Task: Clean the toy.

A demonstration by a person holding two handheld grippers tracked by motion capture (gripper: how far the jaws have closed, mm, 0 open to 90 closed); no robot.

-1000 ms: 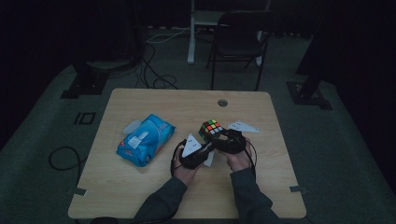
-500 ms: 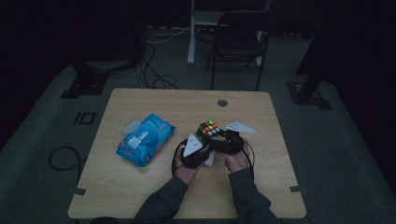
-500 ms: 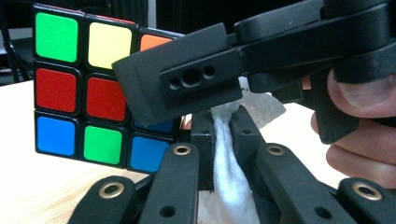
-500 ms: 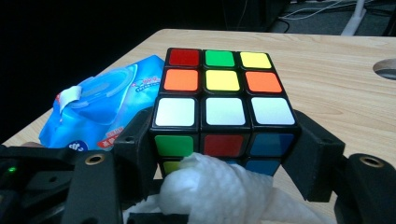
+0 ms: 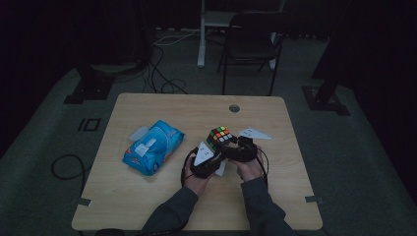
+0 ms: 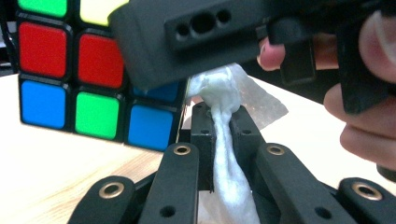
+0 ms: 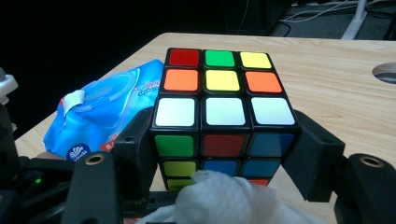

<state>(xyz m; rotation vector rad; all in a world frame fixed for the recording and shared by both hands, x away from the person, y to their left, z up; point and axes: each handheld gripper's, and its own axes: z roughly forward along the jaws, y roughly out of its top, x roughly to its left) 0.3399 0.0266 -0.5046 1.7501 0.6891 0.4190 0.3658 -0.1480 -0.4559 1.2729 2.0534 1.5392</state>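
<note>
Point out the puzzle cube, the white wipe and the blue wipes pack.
puzzle cube (image 7: 223,79): right gripper view, centre yellow tile of top face.
white wipe (image 6: 224,140): left gripper view, twisted strand between jaws.
blue wipes pack (image 5: 153,147): high view, top.

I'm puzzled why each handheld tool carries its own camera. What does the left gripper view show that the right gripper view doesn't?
Left gripper view: the left tool with its jaws pinched shut on a twisted white wipe, and the other hand's fingers close by at the right.

Right gripper view: the right tool clamping the cube from both sides, the cube's top face with its white row, a blue wipes pack, and a hole in the table.

Both: the cube, the white wipe and the wooden table.
</note>
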